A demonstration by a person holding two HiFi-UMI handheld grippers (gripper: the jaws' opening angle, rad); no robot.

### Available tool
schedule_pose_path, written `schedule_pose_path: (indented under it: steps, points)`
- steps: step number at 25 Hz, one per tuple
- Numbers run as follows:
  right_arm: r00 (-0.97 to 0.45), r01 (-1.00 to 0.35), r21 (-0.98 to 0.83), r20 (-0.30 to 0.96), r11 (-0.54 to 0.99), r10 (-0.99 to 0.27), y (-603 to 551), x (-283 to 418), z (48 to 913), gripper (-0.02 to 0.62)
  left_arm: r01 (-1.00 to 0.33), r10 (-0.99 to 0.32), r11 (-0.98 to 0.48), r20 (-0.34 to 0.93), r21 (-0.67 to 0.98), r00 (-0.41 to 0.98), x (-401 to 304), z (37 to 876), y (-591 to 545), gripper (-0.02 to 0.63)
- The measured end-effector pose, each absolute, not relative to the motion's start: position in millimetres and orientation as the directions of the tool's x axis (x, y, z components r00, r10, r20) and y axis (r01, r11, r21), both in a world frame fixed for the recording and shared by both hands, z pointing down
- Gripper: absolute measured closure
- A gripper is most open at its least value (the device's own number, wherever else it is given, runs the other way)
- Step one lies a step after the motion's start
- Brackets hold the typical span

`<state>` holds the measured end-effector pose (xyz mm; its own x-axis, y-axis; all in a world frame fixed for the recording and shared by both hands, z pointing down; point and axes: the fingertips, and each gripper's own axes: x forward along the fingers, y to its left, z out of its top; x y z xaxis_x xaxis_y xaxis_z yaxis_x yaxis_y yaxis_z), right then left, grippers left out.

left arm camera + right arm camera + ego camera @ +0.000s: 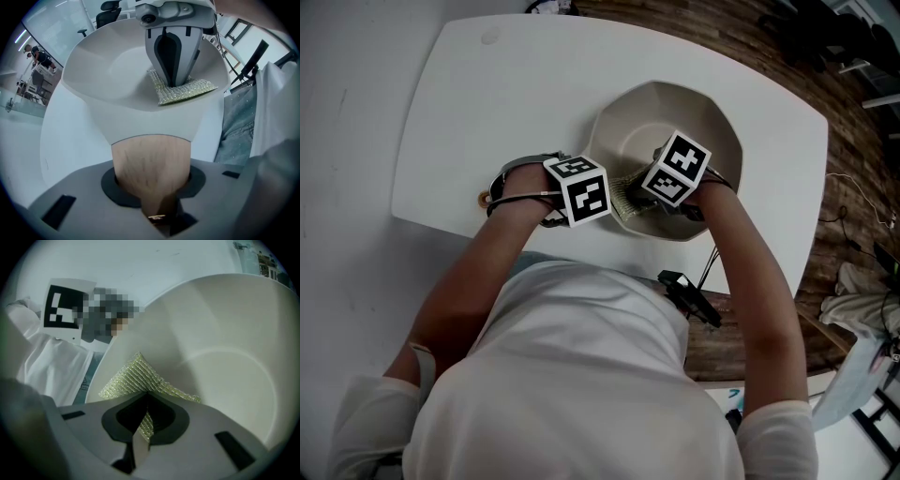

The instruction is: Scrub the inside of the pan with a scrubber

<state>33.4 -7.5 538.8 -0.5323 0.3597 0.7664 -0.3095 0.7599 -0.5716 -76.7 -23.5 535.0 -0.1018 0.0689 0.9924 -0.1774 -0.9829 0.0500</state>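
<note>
Right gripper view: right hand-held gripper [145, 401] clamps scrubber [131, 378] inside pan [225, 333].

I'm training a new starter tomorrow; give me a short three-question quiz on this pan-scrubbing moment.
1. True or false: the left tool is shut on the wooden handle of the pan.
2. What does the right tool hold? A) scrubber B) spoon C) nothing
3. Fill in: the scrubber is ____ the pan.
Key: 1 true; 2 A; 3 inside.
</note>
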Motion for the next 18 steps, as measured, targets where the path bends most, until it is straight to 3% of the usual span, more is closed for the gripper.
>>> schedule_pose_path:
  steps: [9, 18]
  points:
    - [-0.307, -0.335, -0.576, 0.815, 0.746, 0.491, 21, 74, 543, 0.569, -0.183, 0.079, -0.981, 0.992, 0.059, -0.101, -75, 536, -22, 0.469]
    - [-0.199, -0.394, -0.544, 0.837, 0.741, 0.509, 28, 103, 544, 0.568, -0.194, 0.086, -0.979, 0.991, 0.065, -0.103, -74, 536, -19, 0.471]
